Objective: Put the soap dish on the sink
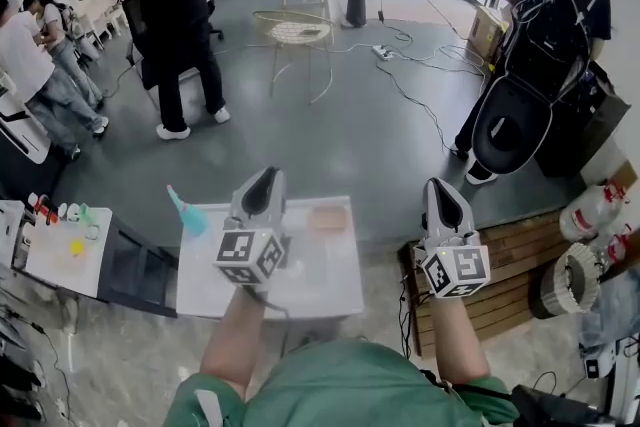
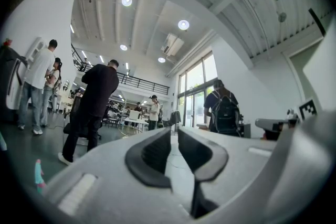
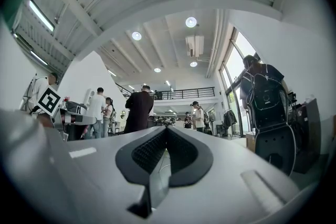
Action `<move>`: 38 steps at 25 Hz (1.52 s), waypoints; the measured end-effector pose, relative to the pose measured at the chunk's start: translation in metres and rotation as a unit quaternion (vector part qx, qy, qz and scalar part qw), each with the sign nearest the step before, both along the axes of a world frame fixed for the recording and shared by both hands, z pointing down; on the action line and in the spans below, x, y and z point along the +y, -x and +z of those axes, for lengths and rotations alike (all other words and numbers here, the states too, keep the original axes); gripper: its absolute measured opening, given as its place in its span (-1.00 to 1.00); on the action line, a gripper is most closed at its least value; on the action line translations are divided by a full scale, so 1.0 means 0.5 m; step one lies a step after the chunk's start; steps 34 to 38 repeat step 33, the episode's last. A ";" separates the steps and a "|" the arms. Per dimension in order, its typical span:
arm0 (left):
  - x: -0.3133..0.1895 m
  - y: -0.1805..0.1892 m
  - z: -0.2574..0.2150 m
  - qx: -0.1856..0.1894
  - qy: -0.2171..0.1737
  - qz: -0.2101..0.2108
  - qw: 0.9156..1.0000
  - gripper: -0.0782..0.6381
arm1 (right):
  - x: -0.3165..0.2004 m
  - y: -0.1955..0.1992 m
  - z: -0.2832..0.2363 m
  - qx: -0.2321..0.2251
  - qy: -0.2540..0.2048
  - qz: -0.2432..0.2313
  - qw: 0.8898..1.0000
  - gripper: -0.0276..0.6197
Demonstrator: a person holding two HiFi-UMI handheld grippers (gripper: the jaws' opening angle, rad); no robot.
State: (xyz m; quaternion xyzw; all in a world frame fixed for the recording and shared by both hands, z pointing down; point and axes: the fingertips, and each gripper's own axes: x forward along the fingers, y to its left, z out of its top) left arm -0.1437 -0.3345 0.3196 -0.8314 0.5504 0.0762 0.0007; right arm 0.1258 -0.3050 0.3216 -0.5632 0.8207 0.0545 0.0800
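The soap dish, a pale tan rectangle, lies at the far right corner of a white sink top in the head view. My left gripper is held above that top, just left of the dish, with its jaws a narrow gap apart and nothing between them. My right gripper hangs to the right of the sink top, over the floor and a wooden pallet, shut and empty. Both gripper views point up into the room; the left gripper and the right gripper show neither the dish nor the sink.
A teal brush-like item stands at the sink top's far left corner. A small white table with small items is at the left. White jugs stand at the right. Several people stand on the grey floor beyond, near a round wire table.
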 end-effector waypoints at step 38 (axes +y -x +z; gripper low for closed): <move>-0.074 -0.005 0.041 0.006 0.018 0.013 1.000 -0.67 | -0.054 0.022 0.015 0.015 -0.009 -0.003 1.000 -0.94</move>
